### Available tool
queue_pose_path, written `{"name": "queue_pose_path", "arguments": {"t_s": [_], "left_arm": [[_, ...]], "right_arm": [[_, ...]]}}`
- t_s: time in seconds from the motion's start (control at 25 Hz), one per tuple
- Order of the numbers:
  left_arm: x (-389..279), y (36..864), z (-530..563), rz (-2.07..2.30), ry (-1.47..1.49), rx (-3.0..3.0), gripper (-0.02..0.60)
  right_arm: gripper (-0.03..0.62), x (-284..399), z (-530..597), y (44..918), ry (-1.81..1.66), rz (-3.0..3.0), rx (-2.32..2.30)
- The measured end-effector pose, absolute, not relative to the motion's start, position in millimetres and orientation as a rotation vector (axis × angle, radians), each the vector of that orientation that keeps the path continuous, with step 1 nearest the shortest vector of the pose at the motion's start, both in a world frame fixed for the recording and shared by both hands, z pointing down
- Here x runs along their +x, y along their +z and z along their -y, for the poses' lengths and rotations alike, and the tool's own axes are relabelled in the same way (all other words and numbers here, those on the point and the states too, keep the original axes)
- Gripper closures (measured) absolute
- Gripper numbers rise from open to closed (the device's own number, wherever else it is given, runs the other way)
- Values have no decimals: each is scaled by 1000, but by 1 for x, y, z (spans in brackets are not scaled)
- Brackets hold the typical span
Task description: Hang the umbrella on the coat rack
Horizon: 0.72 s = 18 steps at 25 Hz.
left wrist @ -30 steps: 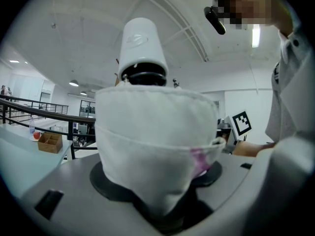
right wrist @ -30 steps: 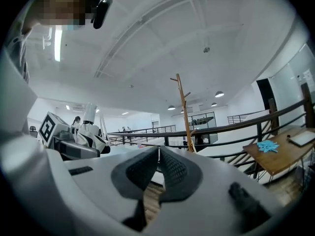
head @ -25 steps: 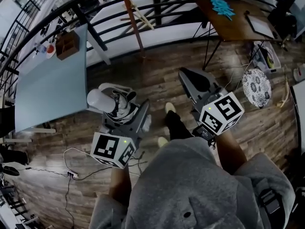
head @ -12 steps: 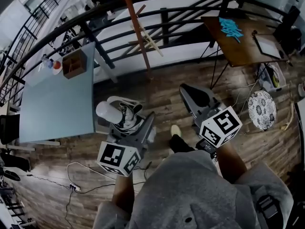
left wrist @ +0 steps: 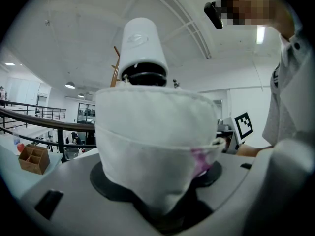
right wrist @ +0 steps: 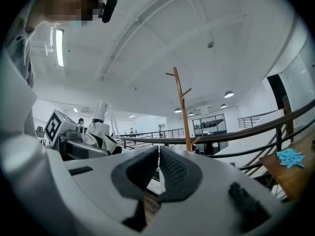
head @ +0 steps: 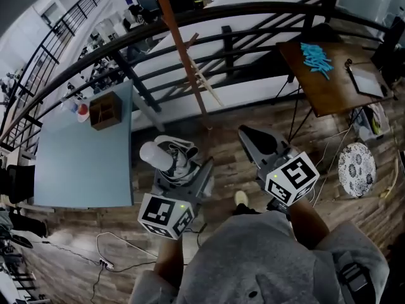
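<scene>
Left gripper [head: 177, 170] clamped on umbrella [head: 157, 156]; right gripper [head: 252, 138] jaws together, empty. Coat rack [head: 183, 59] farther off; umbrella not yet hung.

head view: taken from overhead, aimed steeply down at floor [head: 221, 116] | left gripper view: tilted up toward ceiling [left wrist: 74, 23], umbrella [left wrist: 152, 132] seen very close to lens | right gripper view: likewise tilted up | shared: coat rack [head: 182, 56] caught by all three
</scene>
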<state>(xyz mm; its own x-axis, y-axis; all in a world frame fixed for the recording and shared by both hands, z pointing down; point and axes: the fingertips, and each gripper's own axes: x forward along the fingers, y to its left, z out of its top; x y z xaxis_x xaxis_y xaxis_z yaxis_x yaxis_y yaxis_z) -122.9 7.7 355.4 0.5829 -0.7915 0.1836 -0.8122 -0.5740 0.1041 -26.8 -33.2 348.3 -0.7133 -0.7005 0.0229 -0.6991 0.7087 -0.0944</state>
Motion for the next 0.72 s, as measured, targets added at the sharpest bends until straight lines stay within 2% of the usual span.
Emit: {"name": "queue_pose_path", "arguments": {"t_s": [0.72], "left_arm": [[-90,332,55,1351,207,2651,287]], "right_arm": [[565,-11,101,320,-120,-2869,-1088]]}}
